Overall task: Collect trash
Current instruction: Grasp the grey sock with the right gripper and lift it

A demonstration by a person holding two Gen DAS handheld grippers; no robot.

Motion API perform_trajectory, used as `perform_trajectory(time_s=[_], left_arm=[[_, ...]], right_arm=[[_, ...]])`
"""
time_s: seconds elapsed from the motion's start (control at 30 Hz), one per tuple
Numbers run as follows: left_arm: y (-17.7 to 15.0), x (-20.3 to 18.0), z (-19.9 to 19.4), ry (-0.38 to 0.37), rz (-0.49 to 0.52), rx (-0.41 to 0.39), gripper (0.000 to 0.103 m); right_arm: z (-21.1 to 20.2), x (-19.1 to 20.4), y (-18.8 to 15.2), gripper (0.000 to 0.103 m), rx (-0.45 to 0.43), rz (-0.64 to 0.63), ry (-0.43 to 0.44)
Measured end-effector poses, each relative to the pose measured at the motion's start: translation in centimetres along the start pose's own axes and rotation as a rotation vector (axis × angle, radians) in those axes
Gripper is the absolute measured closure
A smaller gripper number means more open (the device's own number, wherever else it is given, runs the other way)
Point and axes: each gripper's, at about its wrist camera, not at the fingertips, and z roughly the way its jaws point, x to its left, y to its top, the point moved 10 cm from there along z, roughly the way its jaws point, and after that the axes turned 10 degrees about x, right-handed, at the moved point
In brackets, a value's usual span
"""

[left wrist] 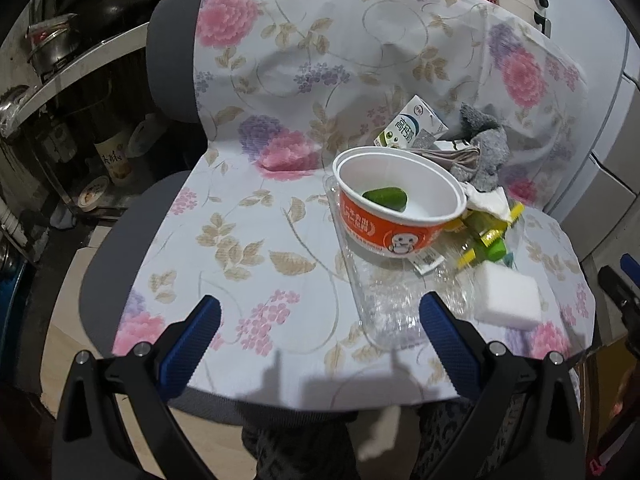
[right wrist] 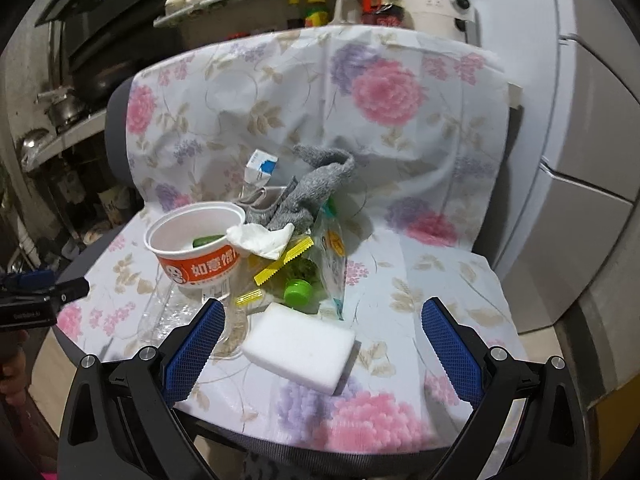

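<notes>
A pile of trash lies on a chair covered with a floral cloth [left wrist: 260,128]. An orange-and-white paper bowl [left wrist: 400,208] [right wrist: 196,248] holds a green piece [left wrist: 385,197]. Around it lie a milk carton [left wrist: 412,126] [right wrist: 262,166], a grey sock [left wrist: 486,152] [right wrist: 316,192], a crumpled tissue [right wrist: 262,238], yellow wrappers [right wrist: 282,264], a green bottle cap [right wrist: 298,292], a clear plastic tray [left wrist: 384,300] and a white sponge block [left wrist: 508,300] [right wrist: 302,350]. My left gripper [left wrist: 320,332] is open and empty over the seat's front. My right gripper [right wrist: 322,334] is open, just before the sponge.
Kitchen shelves with pots and jars [left wrist: 60,92] stand left of the chair. A white appliance [right wrist: 436,0] and bottles sit behind the backrest. A white cabinet [right wrist: 580,160] stands to the right. The other gripper shows at the left edge of the right wrist view [right wrist: 36,292].
</notes>
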Motion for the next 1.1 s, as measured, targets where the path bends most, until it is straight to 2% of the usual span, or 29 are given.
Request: perform_trajectory(time_s=[0.13,0.23,0.37,0.43,0.5,0.67,0.8,0.9,0.93,0.97,1.0,1.1], left_arm=[[1.0,-0.6,1.0,0.004,0.043,-0.017,0.006],[1.8,-0.8,1.9,0.01,0.058,-0.012,0.006],[3.9,-1.1,3.2,-0.015,0.066,-0.003,0.006],[5.5,-1.1,3.9,-0.004,0.062,-0.002,0.006],[6.8,-1.1,4.4,-0.019,0.044,0.001,0.006],[9.4,-1.4,5.6,-0.043,0.021,-0.006,0.006],[10.4,-1.6,7.0,-0.048,0.014,0.006,0.006],[10.6,-1.5,7.8,-0.038,0.014,0.015,0.006],[10.5,-1.4,8.0,-0.034,0.012,0.018,0.006],[10.5,-1.2,8.2,-0.029,0.009,0.023,0.006],[10.4,-1.0,8.2,-0.028,0.005,0.025,0.006],[10.0,-0.3,7.8,-0.022,-0.007,0.024,0.006]], right_arm=[[1.4,0.2,1.0,0.006,0.006,-0.033,-0.022],[2.4,-0.4,2.0,0.006,0.003,-0.01,-0.01],[3.8,-1.1,5.2,0.011,-0.031,-0.005,-0.012],[4.7,-1.0,7.0,0.015,-0.04,-0.018,0.004],[6.1,-1.3,8.7,0.041,-0.034,-0.01,0.009],[10.9,-1.4,12.2,0.041,0.012,0.028,0.067],[15.2,-2.1,13.8,0.04,0.075,0.088,0.076],[18.1,-2.1,14.3,0.042,0.139,0.16,0.147],[18.6,-2.1,14.4,0.046,0.149,0.178,0.165],[18.7,-1.8,14.5,0.061,0.149,0.184,0.192],[18.5,-1.7,14.7,0.068,0.139,0.181,0.198],[15.5,-0.7,15.9,0.079,0.041,0.124,0.173]])
